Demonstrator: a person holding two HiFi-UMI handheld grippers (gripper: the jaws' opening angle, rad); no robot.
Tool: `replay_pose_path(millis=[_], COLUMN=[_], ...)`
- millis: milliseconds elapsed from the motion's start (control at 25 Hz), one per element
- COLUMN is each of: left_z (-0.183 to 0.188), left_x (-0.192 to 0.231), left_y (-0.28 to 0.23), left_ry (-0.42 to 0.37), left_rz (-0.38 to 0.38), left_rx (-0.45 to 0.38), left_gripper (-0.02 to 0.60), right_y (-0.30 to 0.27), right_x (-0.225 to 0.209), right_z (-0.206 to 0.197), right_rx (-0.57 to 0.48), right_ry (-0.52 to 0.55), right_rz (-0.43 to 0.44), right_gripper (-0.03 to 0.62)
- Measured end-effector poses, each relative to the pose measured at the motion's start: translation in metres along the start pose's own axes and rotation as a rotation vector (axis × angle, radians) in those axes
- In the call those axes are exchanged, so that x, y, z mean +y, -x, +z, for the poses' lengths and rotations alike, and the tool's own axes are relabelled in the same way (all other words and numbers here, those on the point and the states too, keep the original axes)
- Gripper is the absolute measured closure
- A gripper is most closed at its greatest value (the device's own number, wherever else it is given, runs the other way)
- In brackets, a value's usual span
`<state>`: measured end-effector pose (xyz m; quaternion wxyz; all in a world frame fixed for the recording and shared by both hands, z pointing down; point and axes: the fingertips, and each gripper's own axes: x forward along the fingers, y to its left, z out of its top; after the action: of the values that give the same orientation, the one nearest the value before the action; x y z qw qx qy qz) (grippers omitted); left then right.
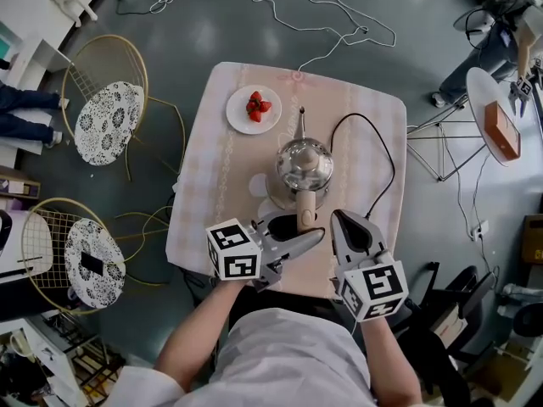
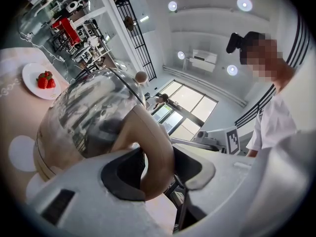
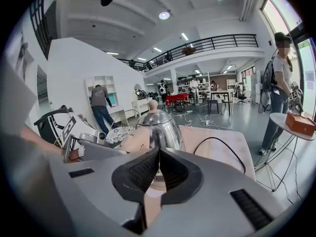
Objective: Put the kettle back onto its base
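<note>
Head view: the kettle [image 1: 305,166] stood upright near the middle of the table [image 1: 373,125], steel body, beige handle [image 1: 305,203] turned toward the person. A pale rim showed under the body, but I could not tell whether this was the base. Black cord [image 1: 386,155] looped over the cloth to the kettle's right. Plate [image 1: 237,113] with strawberries [image 1: 257,106] lay beyond the kettle, to its left and apart from it. Left gripper [image 1: 301,225] reached in level from the near edge with its jaws either side of the handle. Right gripper [image 1: 344,223] sat just beside it, to the right, touching nothing. Left gripper view: the handle [image 2: 155,157] filled the gap between the two dark pads and both pads lay against it — jaws held wide and closed on the handle of the kettle [image 2: 94,112]. The plate [image 2: 32,85] showed far left on the cloth. Right gripper view: the right gripper [image 3: 158,157] had its ribbed pads meeting at the tips, jaws closed with nothing between them. The kettle [image 3: 160,127] stood straight ahead beyond the tips, lid knob up, and the cord [image 3: 217,144] curved across the cloth to its right.
</note>
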<state>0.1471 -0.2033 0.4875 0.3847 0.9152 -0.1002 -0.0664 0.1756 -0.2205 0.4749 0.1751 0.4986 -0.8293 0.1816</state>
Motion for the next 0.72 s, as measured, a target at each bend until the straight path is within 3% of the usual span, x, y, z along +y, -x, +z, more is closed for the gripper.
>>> replay_pose_path(millis=[200,360,720], left_z=[-0.001,-0.014,-0.017], left_x=[0.001,0.003,0.005], left_y=[0.0,-0.001,0.006], left_ry=[-0.009,-0.045,-0.066], left_rz=[0.006,0.029,0.048], left_rx=[-0.006,0.044,0.029], left_gripper=[0.411,0.41,0.41], right_y=[0.0,-0.002,-0.005], right_x=[-0.004,-0.002,0.0], right_z=[0.0,-0.001,-0.002], right_rx=[0.001,0.0,-0.003], right_ry=[-0.002,-0.003,-0.016], right_rz=[0.001,0.013,0.019], right_gripper=[0.589,0.589,0.589])
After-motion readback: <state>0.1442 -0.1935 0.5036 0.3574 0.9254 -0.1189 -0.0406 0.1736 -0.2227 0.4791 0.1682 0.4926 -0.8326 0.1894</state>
